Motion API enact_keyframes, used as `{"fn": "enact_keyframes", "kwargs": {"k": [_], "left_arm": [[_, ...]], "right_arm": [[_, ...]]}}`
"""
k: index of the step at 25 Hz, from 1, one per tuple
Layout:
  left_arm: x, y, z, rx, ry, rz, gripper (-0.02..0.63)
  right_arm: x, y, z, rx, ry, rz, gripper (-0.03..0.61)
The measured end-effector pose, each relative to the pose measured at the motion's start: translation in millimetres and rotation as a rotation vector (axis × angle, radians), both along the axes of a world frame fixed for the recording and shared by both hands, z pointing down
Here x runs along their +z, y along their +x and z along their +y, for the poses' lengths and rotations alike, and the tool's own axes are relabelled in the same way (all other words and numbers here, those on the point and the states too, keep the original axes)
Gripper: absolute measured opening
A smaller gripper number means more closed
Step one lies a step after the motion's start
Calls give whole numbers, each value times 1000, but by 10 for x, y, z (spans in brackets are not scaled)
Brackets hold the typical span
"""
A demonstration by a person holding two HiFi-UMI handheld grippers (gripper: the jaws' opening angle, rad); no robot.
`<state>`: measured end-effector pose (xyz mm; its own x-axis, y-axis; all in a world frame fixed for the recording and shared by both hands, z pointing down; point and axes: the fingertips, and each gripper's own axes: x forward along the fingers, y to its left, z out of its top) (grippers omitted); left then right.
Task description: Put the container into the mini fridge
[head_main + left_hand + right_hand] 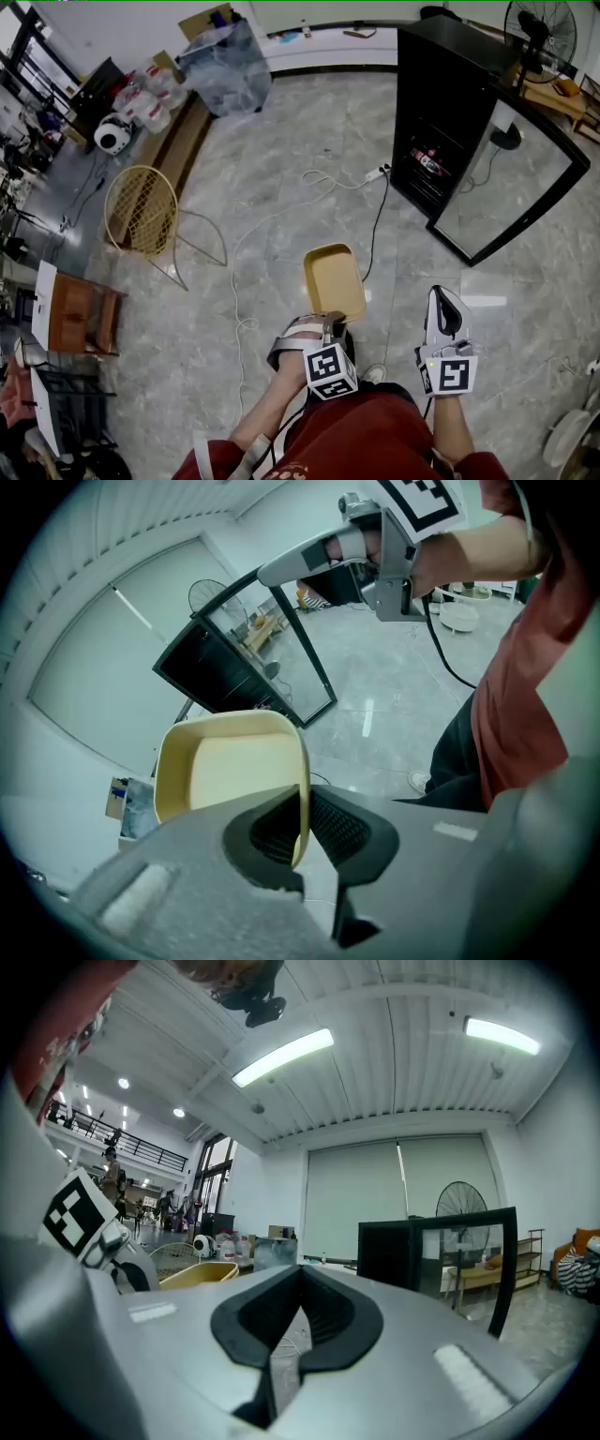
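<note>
A shallow yellow container (pixel 334 279) hangs above the floor in front of me, held by its near rim. My left gripper (pixel 329 324) is shut on that rim; in the left gripper view the rim of the container (pixel 234 771) stands edge-on between the pads of the left gripper (pixel 302 803). My right gripper (pixel 442 296) is to the right of it, level, its jaws together with nothing between them. The right gripper (pixel 300 1274) view shows the container (pixel 197 1274) at its left. The black mini fridge (pixel 441 112) stands ahead to the right, its glass door (pixel 511 183) swung open.
A white cable (pixel 281 225) and a power strip (pixel 375 173) lie on the marble floor between me and the fridge. A yellow wire chair (pixel 141 211) stands at the left, a wooden stool (pixel 80 314) nearer left. A fan (pixel 542 28) stands behind the fridge.
</note>
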<state>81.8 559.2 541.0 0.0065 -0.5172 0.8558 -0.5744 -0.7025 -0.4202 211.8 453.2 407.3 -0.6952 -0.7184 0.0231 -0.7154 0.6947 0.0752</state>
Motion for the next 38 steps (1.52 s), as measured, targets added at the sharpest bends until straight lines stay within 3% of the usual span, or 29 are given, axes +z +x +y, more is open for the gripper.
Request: {"fn": "enact_keyframes", "kwargs": {"k": [8, 15, 30, 38], "left_arm": [[-1, -426, -324, -29, -10, 26, 25], [85, -938, -739, -52, -14, 54, 25], [-74, -2746, -1402, -131, 23, 43, 25], [-3, -3139, -1630, -128, 29, 59, 25]], "right_arm": [[8, -460, -407, -8, -16, 14, 0], [45, -1099, -841, -49, -17, 42, 0], [-159, -2933, -1561, -117, 12, 30, 0], [-80, -3284, -1748, -96, 2, 34, 0]]}}
